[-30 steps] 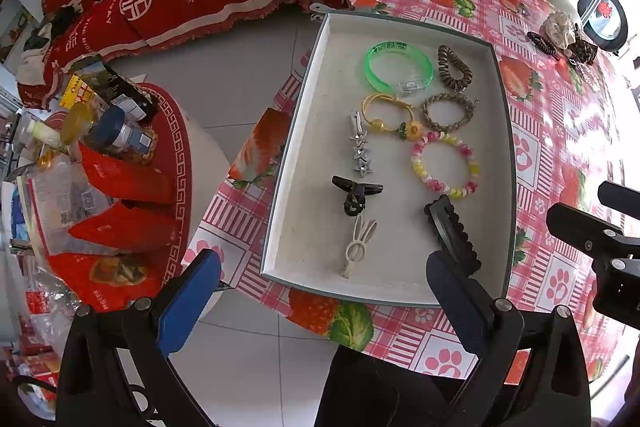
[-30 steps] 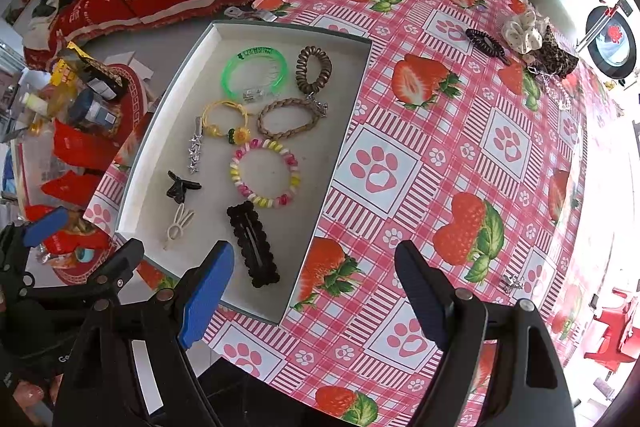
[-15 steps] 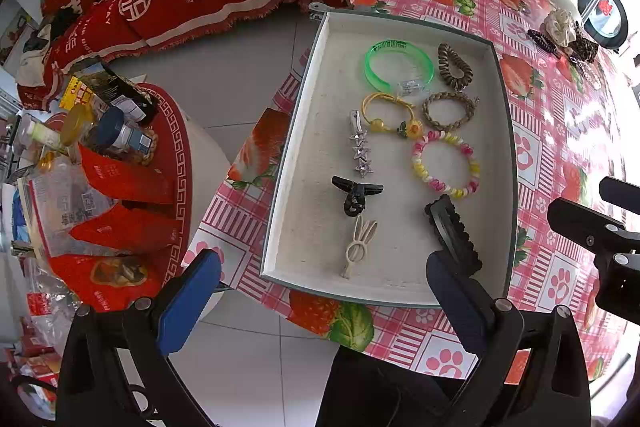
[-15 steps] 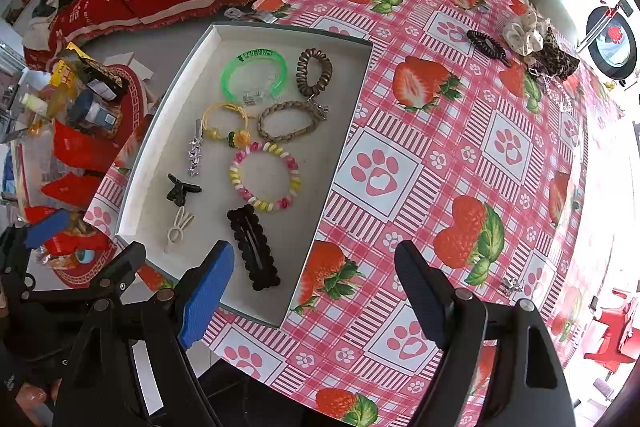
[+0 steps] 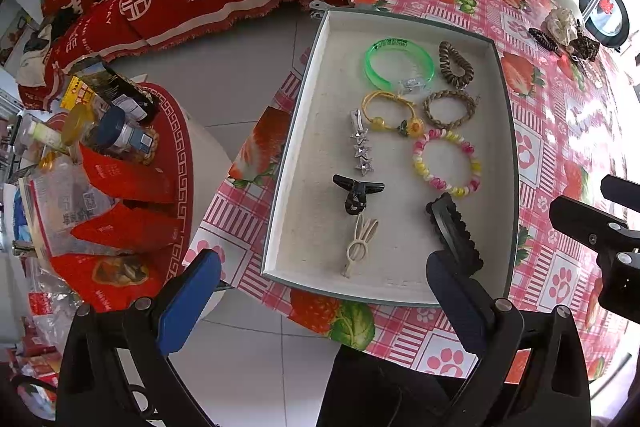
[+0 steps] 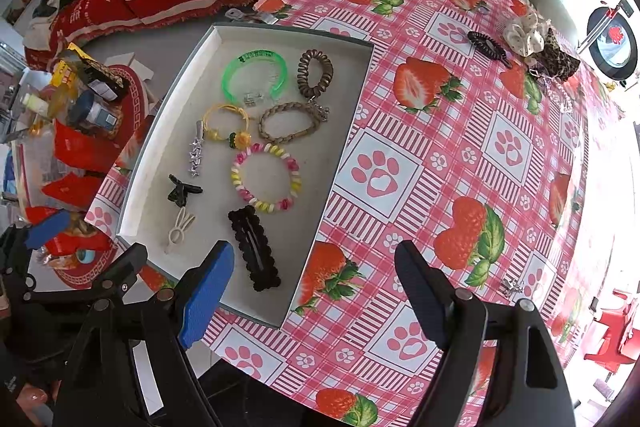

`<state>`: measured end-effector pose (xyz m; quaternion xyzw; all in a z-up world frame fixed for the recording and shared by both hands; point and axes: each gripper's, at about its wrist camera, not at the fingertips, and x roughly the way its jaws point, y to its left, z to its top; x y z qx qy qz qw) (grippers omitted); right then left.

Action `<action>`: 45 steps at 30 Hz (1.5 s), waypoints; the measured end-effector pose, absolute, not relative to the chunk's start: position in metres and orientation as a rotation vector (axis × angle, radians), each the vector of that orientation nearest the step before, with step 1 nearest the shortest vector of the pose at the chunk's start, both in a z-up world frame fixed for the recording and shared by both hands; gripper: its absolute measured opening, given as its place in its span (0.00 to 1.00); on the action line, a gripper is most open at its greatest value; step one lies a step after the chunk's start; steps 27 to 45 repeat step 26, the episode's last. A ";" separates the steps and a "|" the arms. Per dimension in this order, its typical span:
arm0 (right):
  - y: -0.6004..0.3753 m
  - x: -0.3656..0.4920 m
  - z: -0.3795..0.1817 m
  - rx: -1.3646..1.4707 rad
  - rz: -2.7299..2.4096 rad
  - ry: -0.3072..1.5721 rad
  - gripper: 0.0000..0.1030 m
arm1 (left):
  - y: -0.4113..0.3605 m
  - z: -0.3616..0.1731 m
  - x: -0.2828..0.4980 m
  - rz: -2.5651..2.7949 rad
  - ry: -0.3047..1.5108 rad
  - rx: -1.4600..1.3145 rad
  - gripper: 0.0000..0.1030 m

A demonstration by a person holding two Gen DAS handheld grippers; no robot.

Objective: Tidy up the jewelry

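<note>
From the left wrist camera, the left gripper [image 5: 320, 295] hangs above the near edge of the table, its blue-padded jaws spread wide with nothing between them. Below it sits a shallow grey rectangular tray [image 5: 292, 163] on a pink checked tablecloth with strawberries and paw prints [image 5: 532, 155]. Inside the tray, at the far end, lies a translucent green plastic bangle [image 5: 398, 65], with a brown spiral hair tie [image 5: 456, 63] to its right. Nearer are a yellow elastic band with a sunflower charm [image 5: 390, 115] and a braided tan bracelet [image 5: 450, 109]. A silver star hair clip [image 5: 360, 143] lies left of a pink-and-yellow beaded bracelet [image 5: 446, 163]. Closest to the near edge are a small black claw clip [image 5: 356, 193], a cream rabbit-shaped clip [image 5: 360, 245] and a black scalloped snap clip [image 5: 454, 233].

From the right wrist camera, the right gripper [image 6: 314, 291] also stands wide apart and empty, above the tablecloth just right of the tray's near right corner. The tray lies to its left with the same pieces inside. Far right on the table, well apart from the tray, rest a cream fabric scrunchie [image 6: 524, 35], a leopard-print scrunchie [image 6: 558, 59] and a black coiled hair tie [image 6: 486, 43].
</note>
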<state>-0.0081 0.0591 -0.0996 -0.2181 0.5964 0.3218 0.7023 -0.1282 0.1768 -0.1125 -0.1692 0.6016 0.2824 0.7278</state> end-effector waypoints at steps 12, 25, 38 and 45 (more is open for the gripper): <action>0.059 -0.008 -0.100 -0.487 0.719 1.329 0.82 | 0.177 -0.113 -0.129 0.630 1.329 -0.364 1.00; 0.060 -0.008 -0.099 -0.486 0.723 1.326 0.82 | 0.177 -0.112 -0.129 0.628 1.334 -0.361 1.00; 0.061 -0.007 -0.099 -0.486 0.724 1.325 0.82 | 0.177 -0.112 -0.129 0.629 1.336 -0.360 1.00; 0.061 -0.007 -0.099 -0.486 0.724 1.325 0.82 | 0.177 -0.112 -0.129 0.629 1.336 -0.360 1.00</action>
